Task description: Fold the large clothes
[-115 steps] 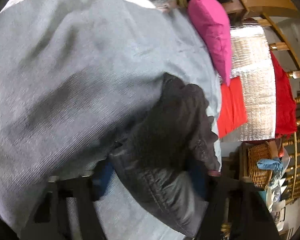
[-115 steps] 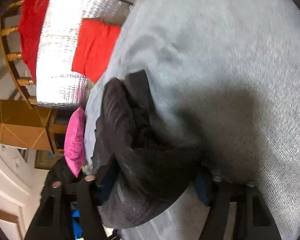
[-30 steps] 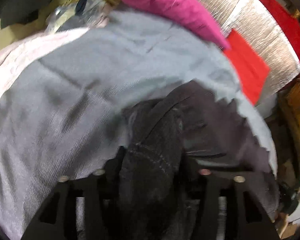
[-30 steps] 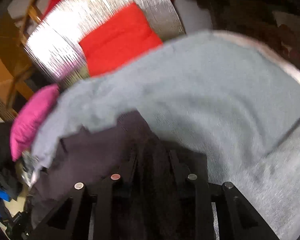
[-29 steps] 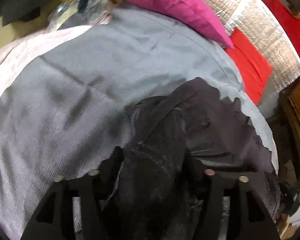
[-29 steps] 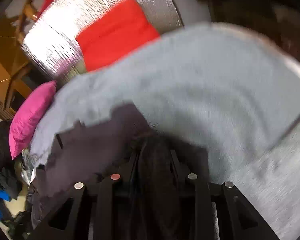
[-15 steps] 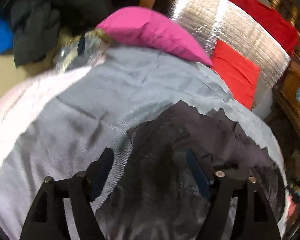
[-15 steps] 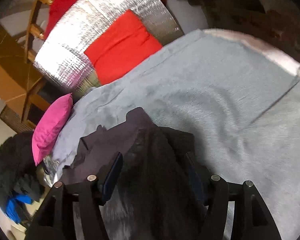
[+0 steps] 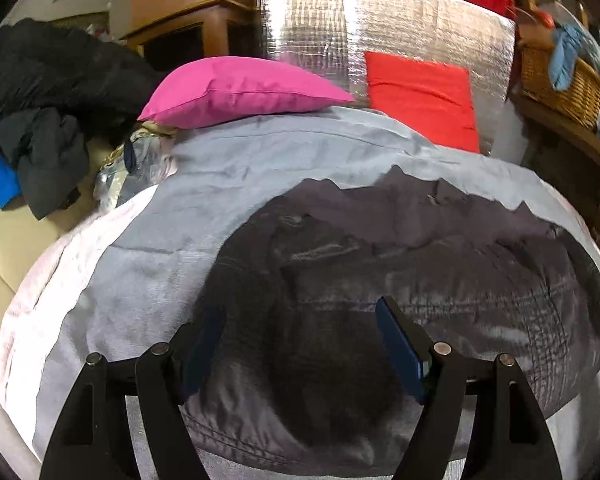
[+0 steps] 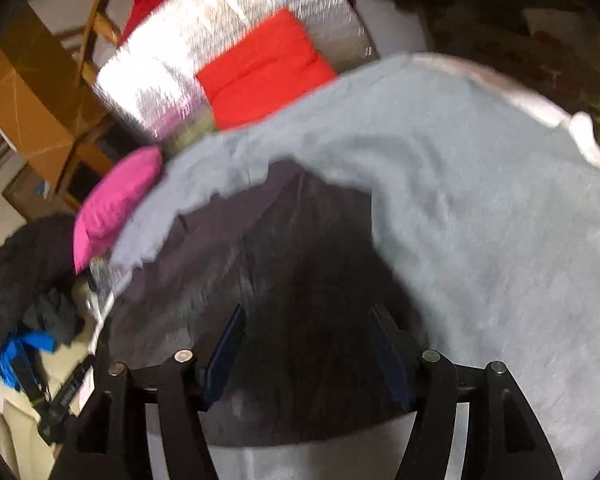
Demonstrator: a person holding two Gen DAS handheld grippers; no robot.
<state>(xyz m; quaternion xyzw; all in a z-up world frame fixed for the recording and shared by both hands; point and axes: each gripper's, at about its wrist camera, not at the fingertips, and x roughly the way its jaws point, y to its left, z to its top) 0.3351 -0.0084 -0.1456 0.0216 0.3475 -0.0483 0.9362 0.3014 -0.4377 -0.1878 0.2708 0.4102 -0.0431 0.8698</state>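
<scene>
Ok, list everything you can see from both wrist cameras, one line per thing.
dark garment: 1, black-grey, spread on the grey sheet
grey sheet: 1, light grey, covering the bed
pink pillow: 1, magenta, far edge of the sheet
red cushion: 1, red, against the silver panel
silver panel: 1, foil, behind the bed
wicker basket: 1, tan, far right
dark clothes pile: 1, black, far left
left gripper: 1, black, open above the garment
right gripper: 1, black, open above the garment
</scene>
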